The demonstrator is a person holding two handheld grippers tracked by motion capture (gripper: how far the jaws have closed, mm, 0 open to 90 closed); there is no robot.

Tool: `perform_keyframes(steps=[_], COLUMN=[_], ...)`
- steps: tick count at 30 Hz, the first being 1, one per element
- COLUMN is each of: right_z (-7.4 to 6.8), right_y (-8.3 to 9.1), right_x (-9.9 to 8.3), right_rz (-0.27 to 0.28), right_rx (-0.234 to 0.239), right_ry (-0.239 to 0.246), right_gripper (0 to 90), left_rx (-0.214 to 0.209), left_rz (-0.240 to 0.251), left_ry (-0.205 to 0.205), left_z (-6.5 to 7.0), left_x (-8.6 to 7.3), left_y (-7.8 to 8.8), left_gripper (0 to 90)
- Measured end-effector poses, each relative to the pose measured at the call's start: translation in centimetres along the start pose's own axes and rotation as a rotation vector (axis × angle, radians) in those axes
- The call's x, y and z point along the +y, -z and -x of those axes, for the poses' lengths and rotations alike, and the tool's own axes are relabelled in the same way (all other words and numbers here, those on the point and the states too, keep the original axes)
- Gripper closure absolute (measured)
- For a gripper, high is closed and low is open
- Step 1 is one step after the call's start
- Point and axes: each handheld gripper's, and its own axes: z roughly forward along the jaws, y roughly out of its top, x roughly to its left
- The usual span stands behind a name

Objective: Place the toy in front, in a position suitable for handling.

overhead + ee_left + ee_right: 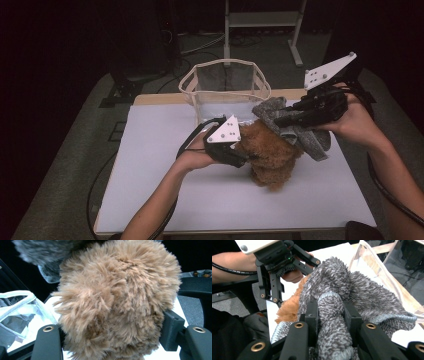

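Observation:
A shaggy brown plush toy (270,157) stands on the white table (160,175) right of centre. My left gripper (246,156) comes at it from the left and is shut on it. In the left gripper view its fur (117,297) bulges between the two jaws. A grey fuzzy garment (312,142) with a pale blue hem lies draped over the toy's far right side. My right gripper (281,120) reaches in from the right, shut on a fold of it. The right gripper view shows that fold (332,312) pinched between both pads, with the brown fur (288,308) below it at the left.
A cream-rimmed mesh basket (225,62) stands at the table's far edge just behind the toy; its rim (374,262) runs along the right of the right gripper view. Cables trail from both grippers. A metal stand's legs (227,35) rise from the floor beyond.

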Motion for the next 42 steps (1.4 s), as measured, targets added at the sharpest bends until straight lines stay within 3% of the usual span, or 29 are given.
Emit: perform_keyframes(steps=[3, 8, 11, 13, 18, 23, 26, 30, 32, 35, 37, 38, 42], right_z=[0.0, 0.1, 0.1, 0.1, -0.1, 0.3, 0.5, 0.7, 0.7, 0.5, 0.1, -0.1, -0.4], right_y=[-0.9, -2.1, -2.9, -2.9, -1.3, 0.7, -0.7, -2.5, -3.5, -5.2, -6.6, -7.3, -9.6], right_x=[-0.2, -0.2, -0.1, -0.1, -0.3, -1.9, -2.8, -2.8, -2.5, -1.8, -1.3, -1.1, -1.1], right_rz=[-0.007, 0.04, 0.061, 0.066, 0.108, 0.156, 0.131, 0.162, 0.166, 0.156, 0.141, 0.131, 0.108], right_rx=[0.01, 0.033, 0.046, 0.049, 0.015, -0.008, 0.006, 0.055, 0.068, 0.098, 0.115, 0.116, 0.12], right_ry=[0.002, -0.005, -0.005, -0.003, 0.012, -0.025, -0.043, -0.052, -0.047, -0.036, -0.025, -0.013, -0.01], right_gripper=[69.4, 69.6, 69.5, 69.5, 68.9, 68.9, 68.8, 68.9, 68.9, 68.9, 68.9, 68.9, 68.8], left_rx=[-0.006, -0.01, -0.013, -0.017, -0.005, 0.0, -0.008, 0.0, 0.008, -0.007, 0.01, 0.014, 0.038], left_rz=[-0.025, -0.016, -0.006, -0.003, -0.004, -0.001, -0.018, -0.063, -0.052, 0.006, -0.06, -0.071, -0.071], left_ry=[-0.017, 0.011, 0.023, 0.027, 0.035, 0.061, 0.053, 0.025, 0.003, 0.028, 0.002, 0.014, 0.052], left_z=[0.2, -0.1, -0.2, -0.2, -0.4, -0.7, -0.6, -0.4, -0.3, -0.2, 0.1, 0.2, 0.2], left_x=[0.4, 0.4, 0.0, -0.3, -0.5, -1.2, -1.3, -1.3, -1.3, -1.4, -2.1, -2.7, -5.2], left_y=[-0.2, -0.1, 0.0, 0.3, 0.9, 1.9, 2.4, 3.7, 4.8, 5.9, 5.7, 5.7, 6.8], left_gripper=[26.7, 19.1, 19.8, 25.0, 28.2, 27.5, 20.5, 14.9, 14.5, 15.1, 17.5, 17.5, 20.5])
